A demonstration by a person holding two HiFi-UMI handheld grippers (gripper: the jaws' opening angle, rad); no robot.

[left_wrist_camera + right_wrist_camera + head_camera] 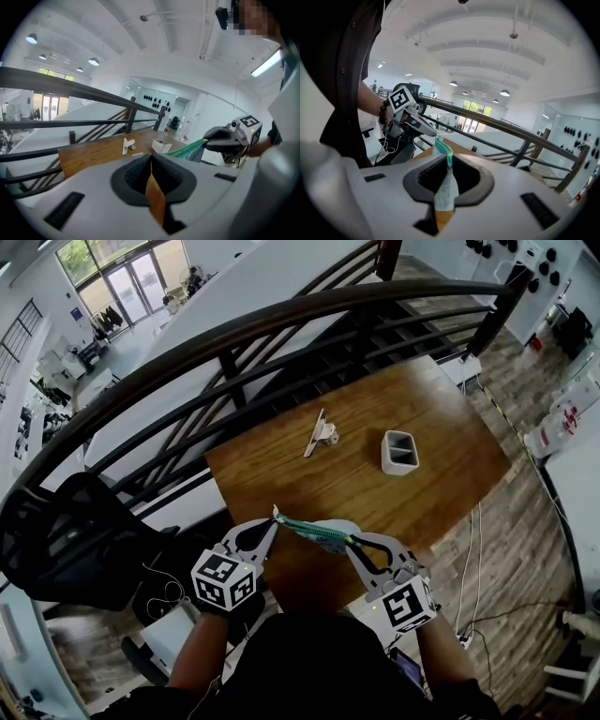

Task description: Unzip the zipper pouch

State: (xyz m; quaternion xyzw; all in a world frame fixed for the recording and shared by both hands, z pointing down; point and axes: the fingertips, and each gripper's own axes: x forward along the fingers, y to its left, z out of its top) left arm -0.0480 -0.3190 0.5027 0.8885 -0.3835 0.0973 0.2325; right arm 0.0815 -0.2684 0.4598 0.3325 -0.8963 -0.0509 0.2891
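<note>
The zipper pouch hangs stretched in the air over the table's near edge. The left gripper is clenched at one end of it, seemingly on the pull, and the right gripper clamps the other end's fabric. A skewed pull could slip the thin tab free, or drag cloth from the right jaws. There are one pouch, two grippers, one clip and one white box.

a large open workplace hall, more lab or office than home. the wooden tabletop stands on an upper level right against a dark curved railing. beyond the railing lies a lower floor with glass doors. on the near side of the railing, loose cables trail over the plank floor. above the railing spans a white vaulted ceiling with round lamps.
</note>
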